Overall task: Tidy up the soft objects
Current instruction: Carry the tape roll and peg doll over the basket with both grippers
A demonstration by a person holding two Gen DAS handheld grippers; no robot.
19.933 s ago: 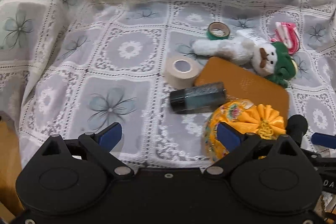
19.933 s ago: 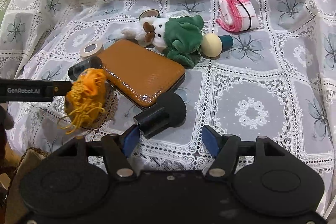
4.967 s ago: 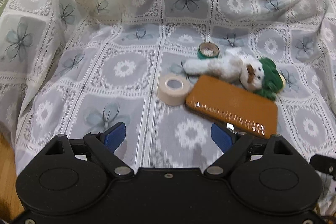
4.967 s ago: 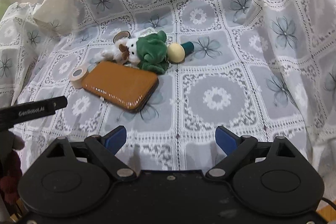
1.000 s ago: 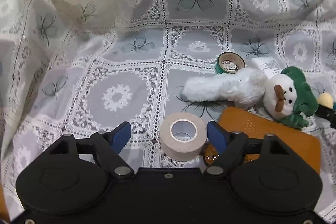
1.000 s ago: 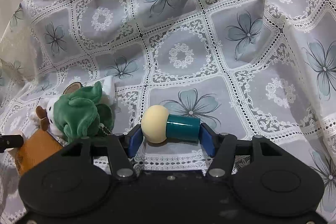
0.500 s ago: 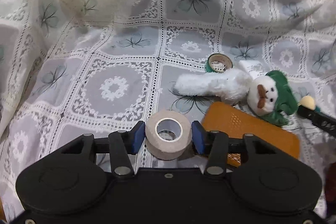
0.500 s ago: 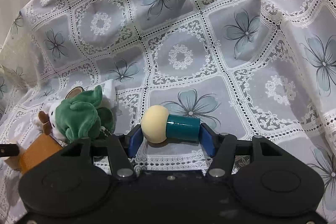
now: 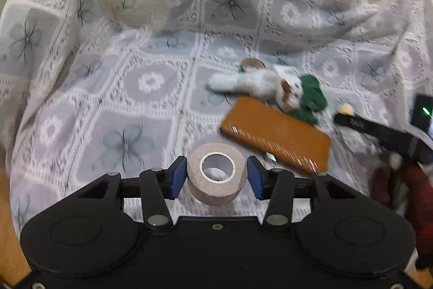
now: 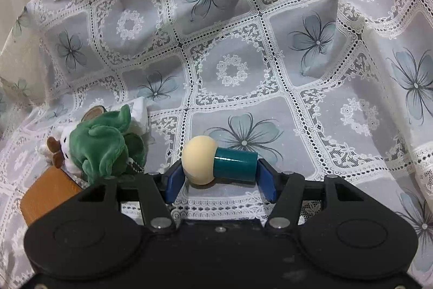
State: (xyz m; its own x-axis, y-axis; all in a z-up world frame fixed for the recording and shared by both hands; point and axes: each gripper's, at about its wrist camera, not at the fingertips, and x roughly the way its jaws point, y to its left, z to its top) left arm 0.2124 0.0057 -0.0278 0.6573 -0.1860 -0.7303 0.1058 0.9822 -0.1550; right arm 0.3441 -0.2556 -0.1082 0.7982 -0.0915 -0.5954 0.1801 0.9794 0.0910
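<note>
A: Where do things stand with the left gripper (image 9: 216,177)?

B: Its jaws are clenched on the beige tape roll (image 9: 216,177), one blue pad against each side of the roll, hole facing up. The right gripper (image 10: 219,175) grips the mushroom-shaped piece (image 10: 219,163) end to end, cream cap at the left jaw, teal stem at the right.

A: How should the carry go?

B: I'd say hold the squeeze steady and lift straight off the lace cloth (image 9: 151,110), so neither piece drags a fold. The mushroom is held along its length, so a tilt could let it pivot out; keep it level.

A: What else lies ahead of the jaws?

B: Beyond the left jaws and to their right, the orange case (image 9: 274,136), with the plush toy in green (image 9: 293,95) just past it and a green tape ring (image 9: 253,64) behind that.

A: What differs from half a second ago?

B: The left gripper has pulled back with the roll: case and plush look farther off. The right view barely changed.
</note>
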